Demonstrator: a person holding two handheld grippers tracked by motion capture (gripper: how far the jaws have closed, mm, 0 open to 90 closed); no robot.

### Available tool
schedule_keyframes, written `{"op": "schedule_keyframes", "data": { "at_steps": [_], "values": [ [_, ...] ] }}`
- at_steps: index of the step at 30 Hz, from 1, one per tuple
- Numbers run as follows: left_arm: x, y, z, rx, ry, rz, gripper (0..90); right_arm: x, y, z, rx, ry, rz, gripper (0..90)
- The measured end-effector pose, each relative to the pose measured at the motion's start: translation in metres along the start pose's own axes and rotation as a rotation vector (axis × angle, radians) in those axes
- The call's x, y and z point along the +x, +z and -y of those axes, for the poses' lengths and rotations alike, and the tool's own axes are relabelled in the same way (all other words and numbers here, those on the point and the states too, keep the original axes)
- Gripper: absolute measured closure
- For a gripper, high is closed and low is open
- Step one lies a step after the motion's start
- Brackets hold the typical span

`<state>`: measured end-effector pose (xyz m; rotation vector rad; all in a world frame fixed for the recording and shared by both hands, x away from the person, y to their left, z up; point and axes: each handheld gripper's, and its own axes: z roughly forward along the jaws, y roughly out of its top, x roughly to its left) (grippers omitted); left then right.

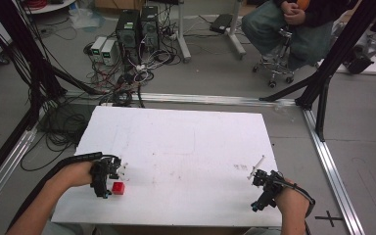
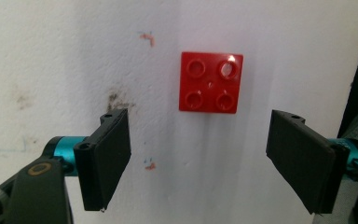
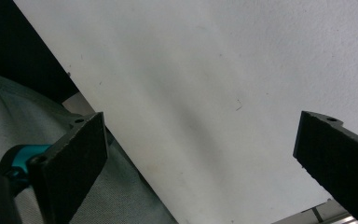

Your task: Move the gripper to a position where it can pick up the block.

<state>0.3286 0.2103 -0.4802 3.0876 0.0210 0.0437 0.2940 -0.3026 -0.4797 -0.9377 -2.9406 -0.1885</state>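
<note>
left gripper [image 2: 198, 156] fingers spread wide, empty, poised over red brick [image 2: 210, 82], likely lining up a grasp | brick near-left on table [image 1: 186, 147] | right gripper [image 3: 200, 163] wide open, empty, idle near-right

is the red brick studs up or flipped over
Studs up: the red brick lies flat on the white table, its four round studs facing the left hand-held gripper camera.

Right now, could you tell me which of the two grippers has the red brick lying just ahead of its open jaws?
The left gripper: the red brick lies studs-up on the white table just beyond its open jaws. The right gripper, also open, faces bare tabletop.
</note>
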Motion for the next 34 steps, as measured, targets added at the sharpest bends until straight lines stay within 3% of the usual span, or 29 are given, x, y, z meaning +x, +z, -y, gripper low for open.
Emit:
{"op": "schedule_keyframes", "data": {
  "at_steps": [22,34],
  "values": [
    [-0.001,0.027,-0.019,0.047,0.041,0.034,22.2,0.0,0.0,0.0,-0.003,-0.004,0.0,2.3],
    [-0.002,0.025,-0.02,0.046,0.037,0.038,22.3,0.001,-0.001,-0.001,-0.005,-0.005,0.003,2.3]
  ]
}}
